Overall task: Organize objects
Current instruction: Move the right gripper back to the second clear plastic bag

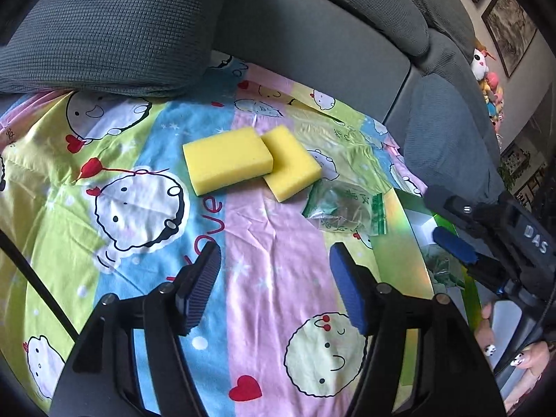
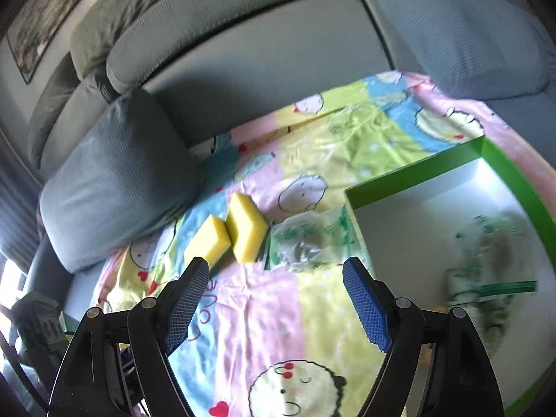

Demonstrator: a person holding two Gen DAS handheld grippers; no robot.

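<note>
Two yellow sponges point(image 1: 227, 160) point(image 2: 248, 231) lie overlapping on a cartoon-print cloth point(image 1: 264, 260); the second sponge point(image 1: 295, 166) point(image 2: 208, 239) sits partly under the first. A clear bag with green print point(image 1: 344, 210) point(image 2: 305, 243) rests beside them, next to a green-rimmed white box point(image 2: 417, 177) point(image 1: 422, 226). Another such bag point(image 2: 493, 260) lies inside the box. My left gripper point(image 1: 276, 279) hovers open over the cloth, nothing between its fingers. My right gripper point(image 2: 276, 299) is open and empty too, short of the sponges and bag; its fingers point(image 1: 455, 245) show above the box in the left wrist view.
Grey sofa cushions point(image 1: 111, 31) point(image 2: 114, 180) border the cloth at the back and side. Another cushion point(image 2: 462, 31) lies behind the box. Soft toys point(image 1: 486, 80) sit at the far right. A hand with patterned nails point(image 1: 521, 358) holds the right gripper's handle.
</note>
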